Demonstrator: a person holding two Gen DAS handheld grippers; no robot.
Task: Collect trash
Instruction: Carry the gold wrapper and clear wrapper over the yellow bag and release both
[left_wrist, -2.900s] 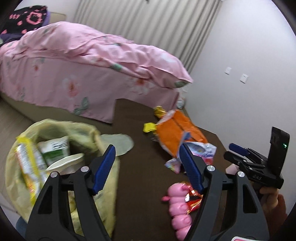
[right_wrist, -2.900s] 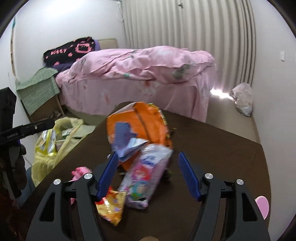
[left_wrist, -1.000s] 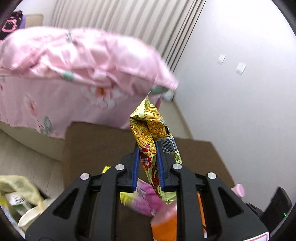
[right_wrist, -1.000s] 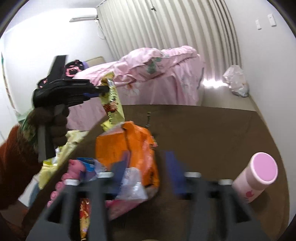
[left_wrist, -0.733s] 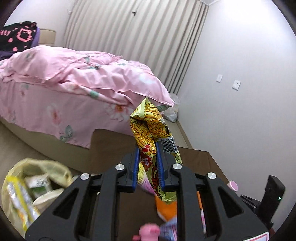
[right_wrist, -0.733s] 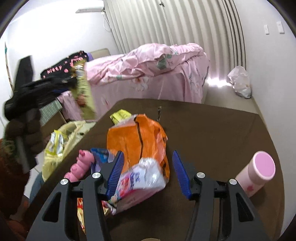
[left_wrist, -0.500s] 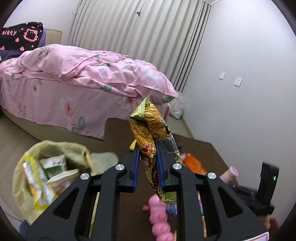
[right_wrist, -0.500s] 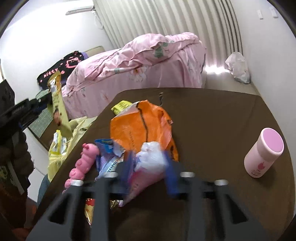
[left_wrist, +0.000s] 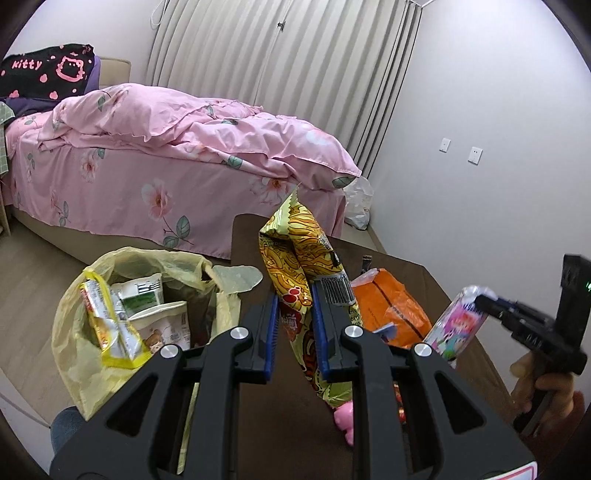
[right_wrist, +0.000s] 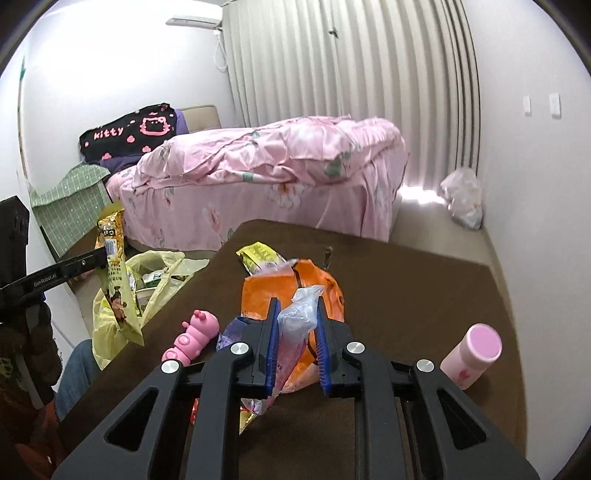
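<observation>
My left gripper (left_wrist: 294, 325) is shut on a yellow snack wrapper (left_wrist: 301, 258) and holds it in the air just right of the yellow trash bag (left_wrist: 147, 295), which hangs open at the table's left edge with several wrappers inside. The same wrapper (right_wrist: 116, 273) and bag (right_wrist: 155, 269) show in the right wrist view. My right gripper (right_wrist: 296, 343) is shut on a clear and pink plastic wrapper (right_wrist: 299, 314), lifted above the orange bag (right_wrist: 291, 291) on the brown table (right_wrist: 406, 288). That wrapper also shows in the left wrist view (left_wrist: 456, 325).
A pink caterpillar toy (right_wrist: 192, 336), a small yellow wrapper (right_wrist: 260, 256), a purple wrapper (right_wrist: 232, 332) and a pink bottle (right_wrist: 471, 354) lie on the table. A pink bed (left_wrist: 166, 162) stands behind. A white bag (right_wrist: 463, 199) sits on the floor by the curtain.
My left gripper picked up the yellow wrapper and swung it left toward the trash bag. My right gripper closed on the clear and pink wrapper and lifted it.
</observation>
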